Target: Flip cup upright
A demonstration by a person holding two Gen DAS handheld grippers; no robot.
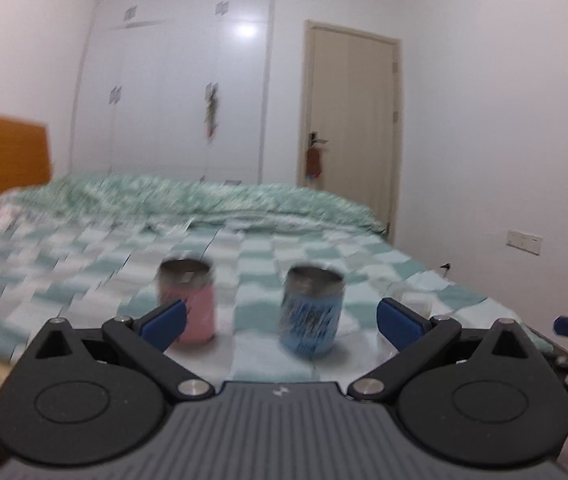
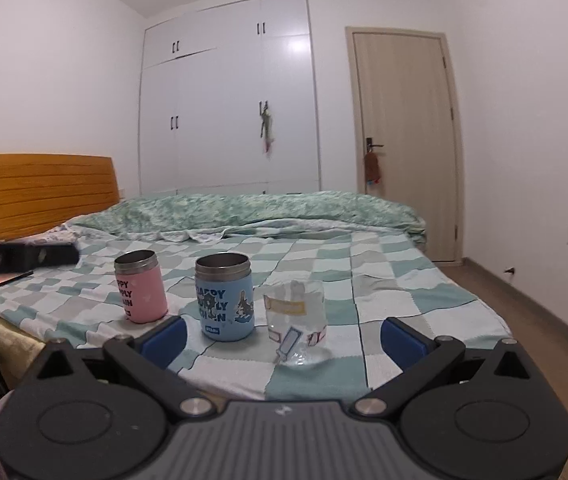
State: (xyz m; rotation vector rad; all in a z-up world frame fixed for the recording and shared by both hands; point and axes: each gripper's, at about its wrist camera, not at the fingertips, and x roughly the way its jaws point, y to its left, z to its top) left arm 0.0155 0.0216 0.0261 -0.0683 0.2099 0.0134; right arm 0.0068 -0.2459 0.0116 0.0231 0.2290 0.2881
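Three cups stand in a row on the bed near its front edge. A pink cup (image 2: 141,287) and a blue cup (image 2: 225,297) stand with steel mouths up. A clear glass cup (image 2: 296,320) with stickers stands to the right; I cannot tell which end is up. The right gripper (image 2: 281,338) is open and empty, just short of the blue and glass cups. In the blurred left wrist view the left gripper (image 1: 281,320) is open and empty in front of the pink cup (image 1: 187,300) and blue cup (image 1: 311,312); the glass (image 1: 414,302) is faint behind the right finger.
The bed has a green-and-white checked sheet (image 2: 384,280), a rumpled green quilt (image 2: 243,208) at the back and a wooden headboard (image 2: 39,192) at left. White wardrobe (image 2: 227,100) and a door (image 2: 404,140) lie beyond. The other gripper's body (image 2: 19,258) shows at left.
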